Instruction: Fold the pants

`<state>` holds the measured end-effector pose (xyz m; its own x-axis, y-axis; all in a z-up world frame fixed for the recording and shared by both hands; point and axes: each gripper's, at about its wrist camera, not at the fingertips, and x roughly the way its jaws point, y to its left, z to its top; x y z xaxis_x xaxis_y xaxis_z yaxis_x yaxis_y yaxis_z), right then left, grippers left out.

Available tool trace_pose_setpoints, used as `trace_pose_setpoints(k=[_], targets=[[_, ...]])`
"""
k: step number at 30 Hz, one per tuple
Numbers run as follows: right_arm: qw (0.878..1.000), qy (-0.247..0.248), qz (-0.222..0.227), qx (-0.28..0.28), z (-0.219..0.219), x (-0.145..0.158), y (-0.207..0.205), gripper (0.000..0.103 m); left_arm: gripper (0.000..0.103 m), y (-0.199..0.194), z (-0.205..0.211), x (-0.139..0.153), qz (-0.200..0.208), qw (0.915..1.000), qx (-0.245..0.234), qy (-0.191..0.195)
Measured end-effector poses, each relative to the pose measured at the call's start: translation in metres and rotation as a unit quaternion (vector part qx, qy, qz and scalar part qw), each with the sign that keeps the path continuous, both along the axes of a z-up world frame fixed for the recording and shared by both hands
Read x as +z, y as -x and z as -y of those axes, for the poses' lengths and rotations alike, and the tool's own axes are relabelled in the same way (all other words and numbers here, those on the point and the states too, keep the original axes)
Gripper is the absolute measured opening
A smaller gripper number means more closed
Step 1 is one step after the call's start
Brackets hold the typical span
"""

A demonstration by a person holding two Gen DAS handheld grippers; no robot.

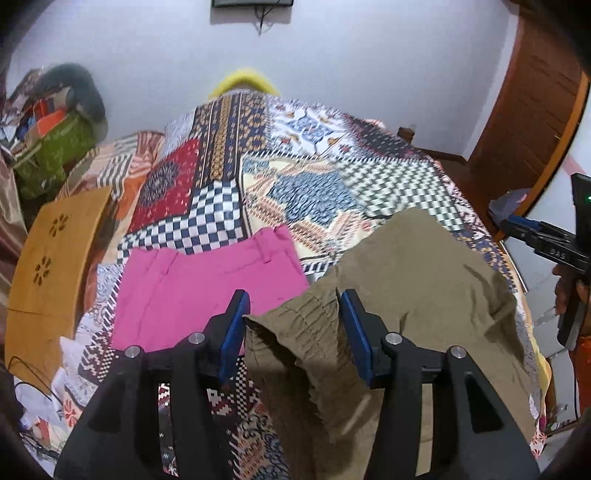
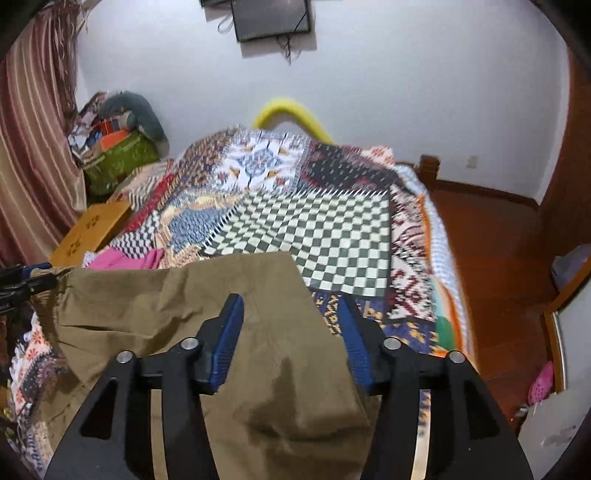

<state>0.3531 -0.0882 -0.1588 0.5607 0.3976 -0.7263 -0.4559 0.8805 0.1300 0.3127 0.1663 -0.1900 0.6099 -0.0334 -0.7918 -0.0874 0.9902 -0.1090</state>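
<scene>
Grippers: two, one per hand, both with black frames and blue pads.
Left gripper (image 1: 293,325): jaws apart; the gathered waistband of the olive pants (image 1: 417,277) lies between the blue pads, cloth reaching the right pad, a gap at the left one. Released, not pinching.
Right gripper (image 2: 291,328): jaws apart over the other edge of the same pants (image 2: 258,354); cloth passes between the pads with clear space on both sides. Released.
Pants count: two. Olive pair spread across the near edge of the bed, between the two grippers; pink pair (image 1: 207,277) folded flat just to its left, edges touching or nearly so.
Person: a hand (image 1: 567,291) on the right gripper's handle, at the right edge of the left wrist view.
Surface: bed with a patchwork cover (image 2: 314,229), many printed panels, a green-and-white check the largest.
Beside the bed, left: one wooden stool (image 1: 48,266) with flower cut-outs.
Containers: one green bag (image 2: 122,155) in the far left corner, stuffed with mixed items; contents blurred.
Far end: yellow curved thing (image 2: 291,114) behind the bed; cannot identify.
Room: white wall, one dark screen (image 2: 271,18) mounted high, striped curtain (image 2: 33,140) left, red-brown wooden floor (image 2: 491,251) right.
</scene>
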Motion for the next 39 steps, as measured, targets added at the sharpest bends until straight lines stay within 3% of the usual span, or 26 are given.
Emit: trace_pose_setpoints(k=[9, 14, 19, 26, 29, 32, 35, 39], targets=[[0.997, 0.047, -0.061, 0.025, -0.040, -0.063, -0.071, 0.050, 0.050, -0.034, -0.022, -0.034, -0.020, 0.9995, 0.000, 0.026], [0.995, 0.068, -0.070, 0.036, -0.054, -0.079, -0.097, 0.050, 0.050, -0.043, -0.022, -0.043, -0.021, 0.9993, -0.007, 0.028], [0.992, 0.042, -0.110, 0.051, -0.058, -0.094, -0.113, 0.050, 0.050, -0.043, -0.019, -0.047, -0.022, 0.9996, -0.016, 0.011], [0.987, -0.011, -0.140, 0.076, -0.055, -0.096, -0.112, 0.049, 0.050, -0.040, -0.024, -0.051, -0.032, 0.9993, -0.009, 0.018], [0.989, 0.009, -0.126, 0.080, -0.062, -0.098, -0.108, 0.045, 0.050, -0.039, -0.024, -0.055, -0.039, 0.9991, -0.005, 0.014], [0.991, 0.039, -0.099, 0.081, -0.074, -0.097, -0.103, 0.011, 0.051, -0.040, -0.026, -0.058, -0.046, 0.9988, -0.002, 0.016], [0.993, 0.062, -0.053, 0.080, -0.078, -0.091, -0.094, 0.010, 0.051, -0.042, -0.027, -0.058, -0.050, 0.9986, 0.002, 0.018], [0.998, 0.043, 0.002, 0.053, -0.060, -0.063, -0.079, 0.009, 0.048, -0.042, -0.023, -0.052, -0.040, 0.9991, -0.001, 0.013]])
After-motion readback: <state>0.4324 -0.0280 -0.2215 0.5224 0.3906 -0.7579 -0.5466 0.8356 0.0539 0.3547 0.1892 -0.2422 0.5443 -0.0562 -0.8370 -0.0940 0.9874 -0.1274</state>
